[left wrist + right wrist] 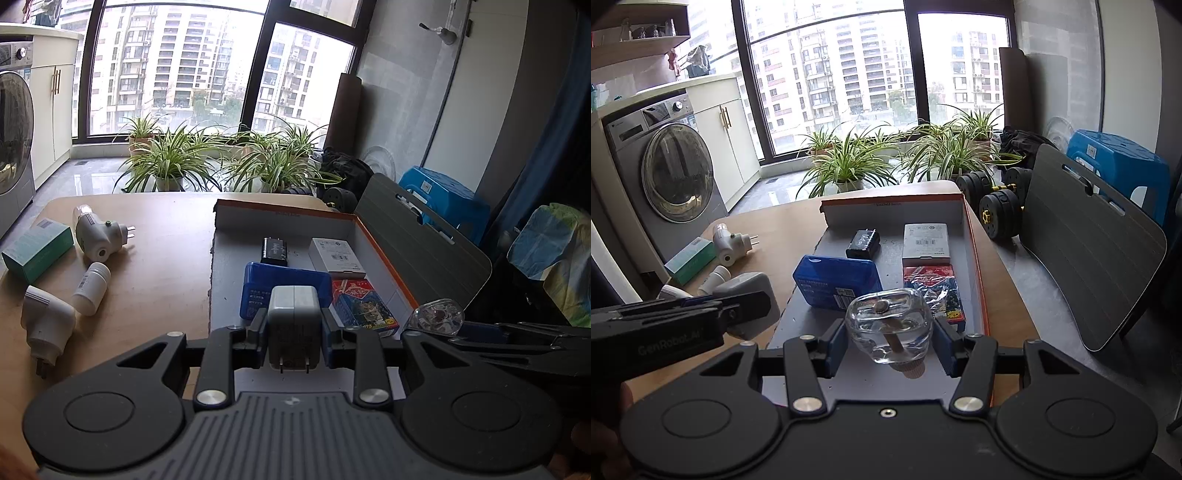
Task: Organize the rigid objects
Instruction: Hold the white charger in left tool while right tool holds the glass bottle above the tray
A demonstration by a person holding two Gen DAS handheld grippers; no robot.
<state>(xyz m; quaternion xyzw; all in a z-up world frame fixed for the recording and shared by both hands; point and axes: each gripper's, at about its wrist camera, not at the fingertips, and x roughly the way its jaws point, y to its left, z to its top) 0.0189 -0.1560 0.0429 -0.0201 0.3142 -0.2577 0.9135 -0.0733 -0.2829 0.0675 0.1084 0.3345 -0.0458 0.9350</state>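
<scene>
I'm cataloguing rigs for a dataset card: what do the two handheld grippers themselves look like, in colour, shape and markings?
Both are matte black. The left gripper has two round discs at its base, silver pivot bolts, angular linkage arms, a grey ribbed centre plate and blue finger pads. The right gripper is built alike, with a plain black centre. White "GenRobot.AI" lettering marks the left one's side. No cables show.

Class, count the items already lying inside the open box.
4: black charger far left, white box far right, blue case near left, red pack near right. More may hide behind the grippers.
</scene>
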